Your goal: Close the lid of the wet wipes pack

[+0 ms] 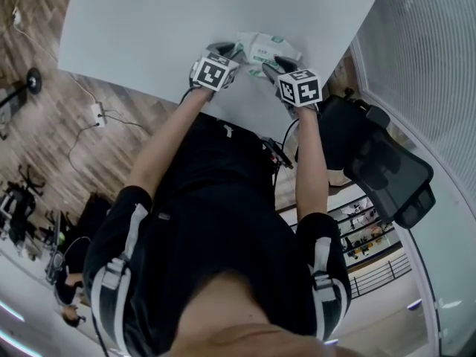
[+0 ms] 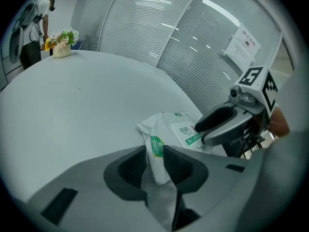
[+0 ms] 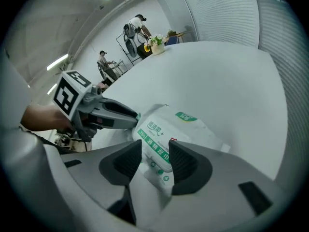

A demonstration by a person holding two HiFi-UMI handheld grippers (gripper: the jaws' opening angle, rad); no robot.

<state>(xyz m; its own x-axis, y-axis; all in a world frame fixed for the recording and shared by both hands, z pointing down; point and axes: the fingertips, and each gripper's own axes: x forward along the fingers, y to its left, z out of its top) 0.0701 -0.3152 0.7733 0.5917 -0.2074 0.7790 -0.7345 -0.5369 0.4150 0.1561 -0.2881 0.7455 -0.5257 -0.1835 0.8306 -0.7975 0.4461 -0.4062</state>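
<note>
One wet wipes pack (image 1: 264, 49), long axis left-to-right, label up.

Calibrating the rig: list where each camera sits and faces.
Head view: on the person's head, looking steeply down at the table; torso and both forearms show.
Left gripper view: on the left gripper, along its jaws shut on the wet wipes pack.
Right gripper view: on the right gripper, along its open jaws at the pack.
Both gripper views share the pack and the opposite gripper.
</note>
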